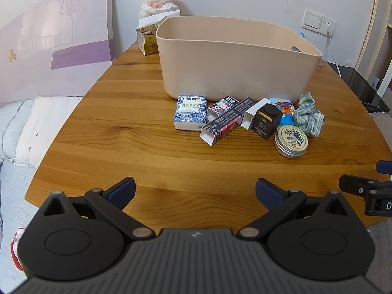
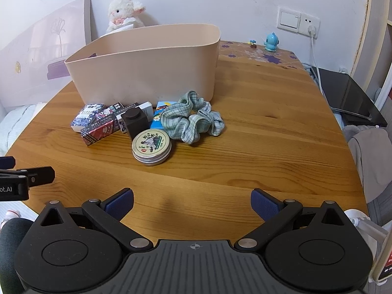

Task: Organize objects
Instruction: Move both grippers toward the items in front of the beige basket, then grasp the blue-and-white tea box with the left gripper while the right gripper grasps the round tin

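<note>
Bin (image 1: 235, 73) smooth beige plastic | round metal tin (image 2: 152, 147) | both grippers' fingers (image 1: 122, 191) released

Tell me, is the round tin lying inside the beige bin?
No, the round tin lies on the wooden table in front of the beige bin.

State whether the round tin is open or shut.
Shut: the round tin lies flat on the table with its printed lid seated.

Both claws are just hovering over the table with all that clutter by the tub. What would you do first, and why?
Probably move the right gripper forward to the round tin. Both grippers are open and empty, the left gripper too, and the tin lies nearest, at the front of the pile before the beige bin.
</note>
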Action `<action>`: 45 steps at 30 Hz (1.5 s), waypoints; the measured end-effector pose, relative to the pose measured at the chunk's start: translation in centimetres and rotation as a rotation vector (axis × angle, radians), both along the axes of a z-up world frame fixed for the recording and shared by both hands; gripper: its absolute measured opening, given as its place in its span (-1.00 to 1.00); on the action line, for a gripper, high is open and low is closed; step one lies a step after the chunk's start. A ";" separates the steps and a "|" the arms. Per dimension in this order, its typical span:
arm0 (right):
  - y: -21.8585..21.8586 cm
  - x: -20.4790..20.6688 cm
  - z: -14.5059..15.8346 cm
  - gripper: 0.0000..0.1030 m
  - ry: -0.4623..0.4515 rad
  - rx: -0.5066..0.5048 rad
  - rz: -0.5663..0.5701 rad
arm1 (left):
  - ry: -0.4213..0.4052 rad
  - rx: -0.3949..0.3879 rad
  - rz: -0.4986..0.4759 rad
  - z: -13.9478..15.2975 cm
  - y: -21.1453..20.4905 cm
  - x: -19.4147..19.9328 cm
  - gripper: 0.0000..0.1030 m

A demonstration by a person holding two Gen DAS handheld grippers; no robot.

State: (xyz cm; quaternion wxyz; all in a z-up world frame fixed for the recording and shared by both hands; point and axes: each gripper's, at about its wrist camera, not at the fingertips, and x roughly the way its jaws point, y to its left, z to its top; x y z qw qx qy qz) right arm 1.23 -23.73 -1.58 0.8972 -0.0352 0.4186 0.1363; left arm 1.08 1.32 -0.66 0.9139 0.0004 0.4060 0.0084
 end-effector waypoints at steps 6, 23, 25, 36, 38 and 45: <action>0.2 0.9 -0.6 1.00 0.011 0.018 0.002 | -0.013 0.007 0.024 -0.1 0.0 0.8 1.00; 2.4 4.2 -2.7 0.77 0.023 0.038 0.053 | -0.039 0.016 -0.038 -1.9 0.6 5.7 1.00; 2.9 4.5 -2.9 0.76 0.022 0.039 0.068 | -0.049 0.022 -0.060 -2.1 0.7 6.2 1.00; 5.4 6.2 -3.9 0.71 0.021 0.024 0.091 | -0.079 0.028 -0.008 -2.2 3.1 9.5 1.00; 5.6 6.5 -4.0 0.72 0.016 0.024 0.086 | -0.085 0.037 0.016 -2.1 3.6 10.3 1.00; 6.4 7.0 -4.2 0.70 -0.003 0.026 0.079 | -0.029 -0.003 0.031 -3.1 4.6 12.9 1.00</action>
